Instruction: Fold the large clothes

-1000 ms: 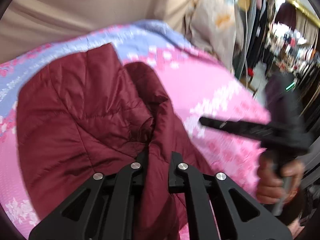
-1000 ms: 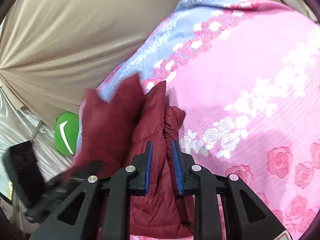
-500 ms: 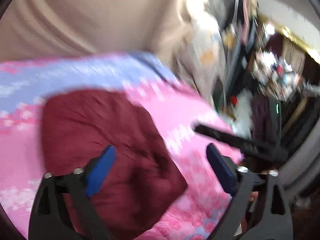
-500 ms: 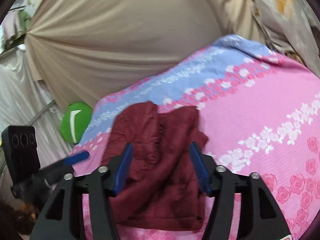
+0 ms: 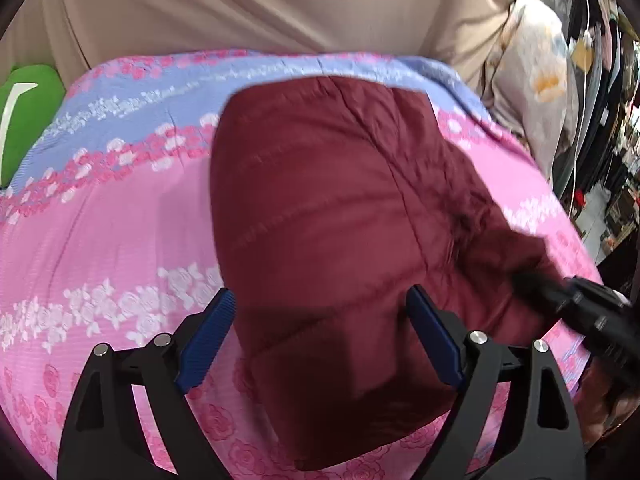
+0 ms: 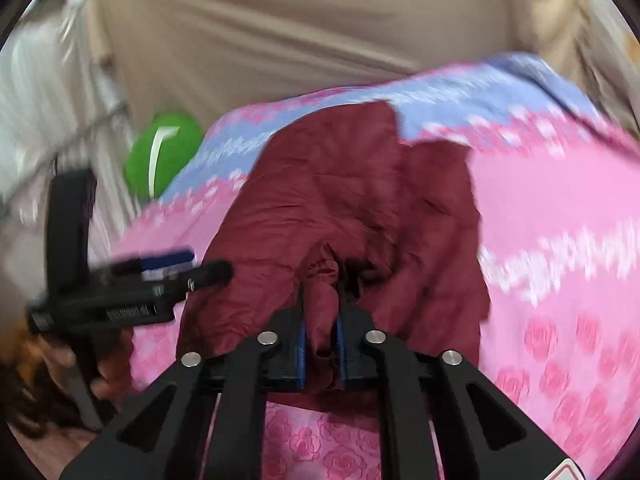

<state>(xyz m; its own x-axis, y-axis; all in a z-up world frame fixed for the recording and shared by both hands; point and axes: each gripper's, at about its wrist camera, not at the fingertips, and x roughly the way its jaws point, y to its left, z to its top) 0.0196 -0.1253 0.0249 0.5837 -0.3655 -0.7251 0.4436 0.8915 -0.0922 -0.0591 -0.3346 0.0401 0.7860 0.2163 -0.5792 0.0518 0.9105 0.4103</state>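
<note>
Lies bunched on the pink flowered bed [image 5: 100, 240], a puffy maroon jacket [image 5: 332, 220], soft, light and probably slippery, best pinched at a hem or seam, as by the right hand-held gripper [image 6: 321, 344] nipping a fold, left hand-held gripper [image 5: 320, 340] spread above it.

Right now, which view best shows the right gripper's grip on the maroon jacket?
The right wrist view: the right gripper is shut on a bunched fold of the maroon jacket. The left wrist view shows only that gripper's blurred body at the jacket's right edge.
</note>
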